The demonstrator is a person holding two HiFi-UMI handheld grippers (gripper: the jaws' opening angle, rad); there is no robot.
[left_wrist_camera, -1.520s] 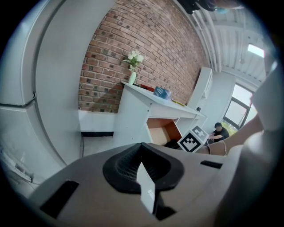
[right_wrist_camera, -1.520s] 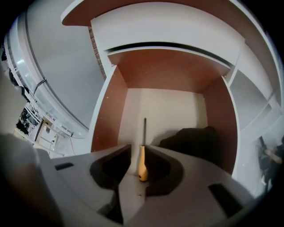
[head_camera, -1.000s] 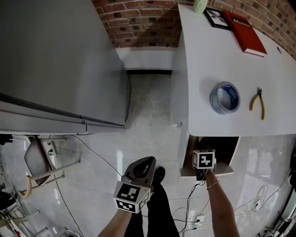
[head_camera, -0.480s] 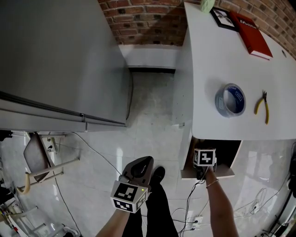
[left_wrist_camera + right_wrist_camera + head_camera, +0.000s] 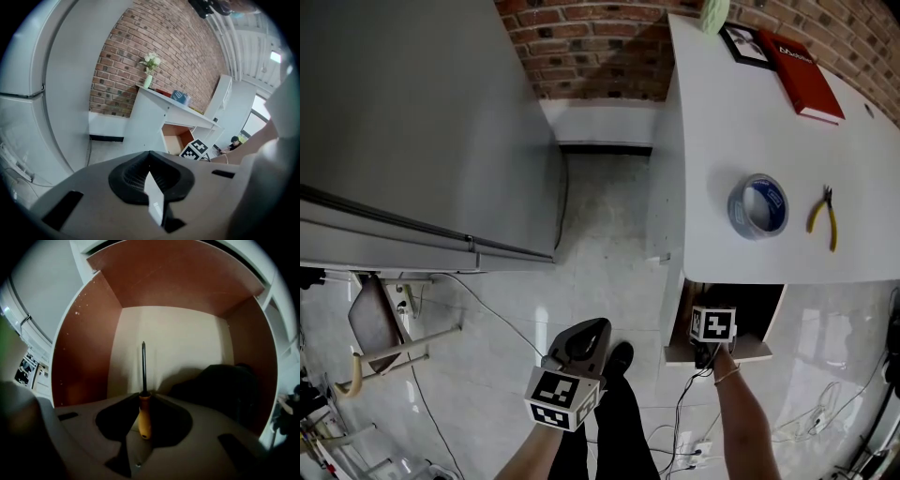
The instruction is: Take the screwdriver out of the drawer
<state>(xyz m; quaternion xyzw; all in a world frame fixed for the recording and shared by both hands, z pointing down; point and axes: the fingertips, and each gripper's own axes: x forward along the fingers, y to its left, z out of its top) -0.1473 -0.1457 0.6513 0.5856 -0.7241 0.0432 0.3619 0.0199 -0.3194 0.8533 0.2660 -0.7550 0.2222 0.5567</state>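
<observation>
The left gripper (image 5: 151, 168) hangs low over the tiled floor (image 5: 609, 244) beside the person's dark trouser leg (image 5: 623, 422), its jaws pressed together with nothing between them. To its right, the right gripper (image 5: 143, 399) sits at the mouth of the open drawer (image 5: 84, 343), jaws closed on the orange handle of the screwdriver (image 5: 143, 366), whose thin dark shaft points straight ahead over the drawer's pale bottom toward the back wall. A dark shape (image 5: 220, 380) lies in the drawer's right part (too shadowed to name). Above the drawer spreads the white worktop (image 5: 741, 122), carrying a roll of tape (image 5: 757, 204), yellow-handled pliers (image 5: 822, 216) just beside it, and farther back a red book (image 5: 802, 66), a small framed picture (image 5: 742, 45) and a green vase (image 5: 710, 11). A large grey cabinet (image 5: 412, 122) fills the left, with a brick wall (image 5: 591, 47) behind.
</observation>
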